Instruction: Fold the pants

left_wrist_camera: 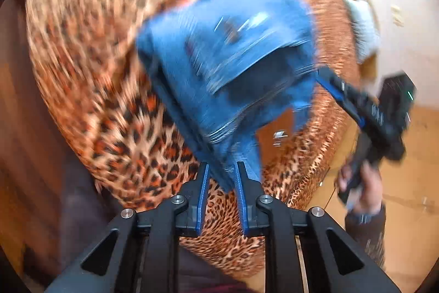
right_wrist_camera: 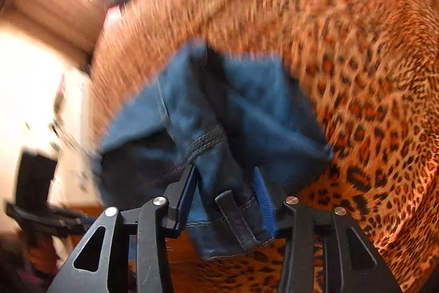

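Observation:
The blue denim pants (left_wrist_camera: 219,67) hang in the air above a leopard-print bed cover (left_wrist_camera: 109,100), blurred by motion. My left gripper (left_wrist_camera: 221,169) is shut on the pants' waist edge. My right gripper (right_wrist_camera: 227,177) is shut on the waistband of the pants (right_wrist_camera: 219,114), with a belt loop between its fingers. In the left wrist view the right gripper (left_wrist_camera: 329,78) shows at the right, gripping the far side of the waist. The legs droop toward the cover; their ends are hidden.
The leopard-print cover (right_wrist_camera: 370,73) fills most of both views. A wooden floor (left_wrist_camera: 411,155) lies to the right of the bed. A pale folded cloth (left_wrist_camera: 362,26) sits at the bed's far right edge. A white wall (right_wrist_camera: 33,73) shows at the left.

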Motion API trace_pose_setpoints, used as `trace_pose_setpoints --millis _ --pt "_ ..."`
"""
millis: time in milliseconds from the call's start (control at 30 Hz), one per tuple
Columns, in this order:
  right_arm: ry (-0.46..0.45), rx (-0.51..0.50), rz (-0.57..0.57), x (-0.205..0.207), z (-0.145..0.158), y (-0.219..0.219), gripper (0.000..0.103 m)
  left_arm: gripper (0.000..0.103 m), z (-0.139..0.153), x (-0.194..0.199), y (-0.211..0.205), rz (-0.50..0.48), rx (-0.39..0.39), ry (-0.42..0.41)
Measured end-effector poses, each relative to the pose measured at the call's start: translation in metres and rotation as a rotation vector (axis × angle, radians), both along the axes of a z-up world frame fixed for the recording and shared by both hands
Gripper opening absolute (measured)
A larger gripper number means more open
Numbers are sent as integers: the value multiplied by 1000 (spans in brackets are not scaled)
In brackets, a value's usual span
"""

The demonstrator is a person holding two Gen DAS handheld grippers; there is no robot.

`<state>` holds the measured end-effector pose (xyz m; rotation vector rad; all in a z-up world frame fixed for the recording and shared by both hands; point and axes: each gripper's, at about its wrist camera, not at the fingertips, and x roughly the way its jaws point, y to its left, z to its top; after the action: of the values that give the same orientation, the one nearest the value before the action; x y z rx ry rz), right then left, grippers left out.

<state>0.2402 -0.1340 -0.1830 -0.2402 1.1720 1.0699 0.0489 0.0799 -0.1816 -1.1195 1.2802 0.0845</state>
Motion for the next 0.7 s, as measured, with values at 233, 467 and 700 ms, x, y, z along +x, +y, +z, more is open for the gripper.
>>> trace_pose_setpoints --millis 233,467,700 --pt "-15 104 2 7 24 75 58 29 25 30 44 101 150 -43" --pt "-196 -114 -7 23 -23 95 46 10 3 37 8 -21 223 75" --pt "58 142 -227 39 24 1 67 45 70 19 40 -118 303 -20"
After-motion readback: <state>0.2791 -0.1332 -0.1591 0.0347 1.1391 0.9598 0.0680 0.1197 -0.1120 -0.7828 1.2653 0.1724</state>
